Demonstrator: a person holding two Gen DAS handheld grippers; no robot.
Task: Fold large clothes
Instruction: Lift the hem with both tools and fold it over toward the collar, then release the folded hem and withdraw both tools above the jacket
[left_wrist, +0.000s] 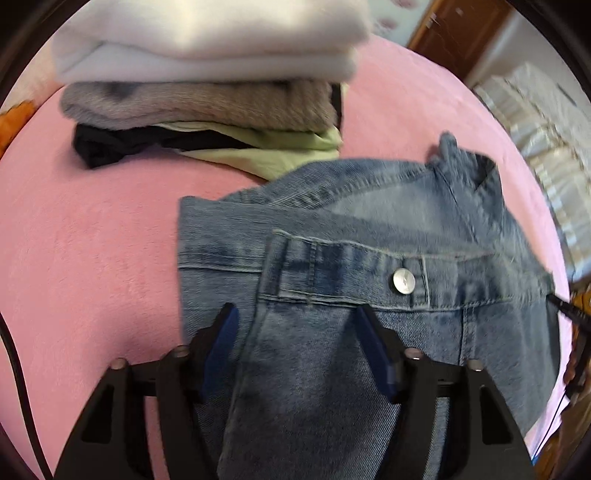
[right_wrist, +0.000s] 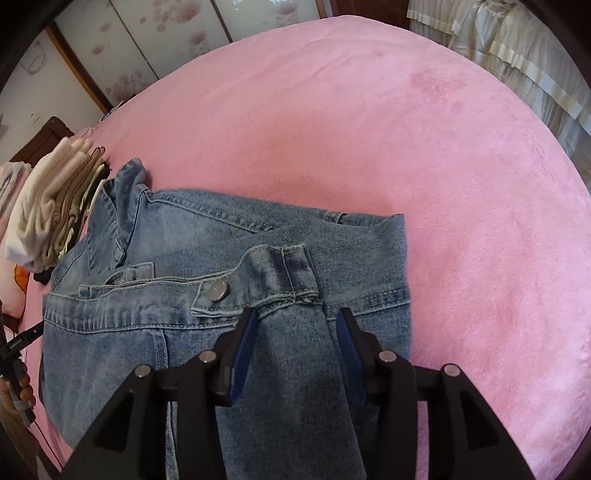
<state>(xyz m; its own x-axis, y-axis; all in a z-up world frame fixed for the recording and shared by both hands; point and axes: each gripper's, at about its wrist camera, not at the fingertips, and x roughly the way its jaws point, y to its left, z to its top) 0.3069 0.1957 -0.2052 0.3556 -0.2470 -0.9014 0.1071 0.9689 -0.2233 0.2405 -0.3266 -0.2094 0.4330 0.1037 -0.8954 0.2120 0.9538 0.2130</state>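
A blue denim jacket (left_wrist: 388, 229) lies partly folded on the pink bed cover (left_wrist: 92, 258). It also shows in the right wrist view (right_wrist: 184, 229). A sleeve with a metal cuff button (left_wrist: 403, 281) lies on top of it. My left gripper (left_wrist: 295, 321) is open, its blue-padded fingers spread either side of a sleeve just below the cuff. My right gripper (right_wrist: 295, 321) is open too, its fingers either side of a sleeve below the buttoned cuff (right_wrist: 217, 290). Neither gripper presses the cloth.
A stack of folded clothes (left_wrist: 207, 62) sits on the bed behind the jacket: white on top, then beige knit, pale green, black. It shows at the left in the right wrist view (right_wrist: 55, 206). Pink bed cover (right_wrist: 406, 129) spreads beyond. Curtains (right_wrist: 517, 55) hang at the right.
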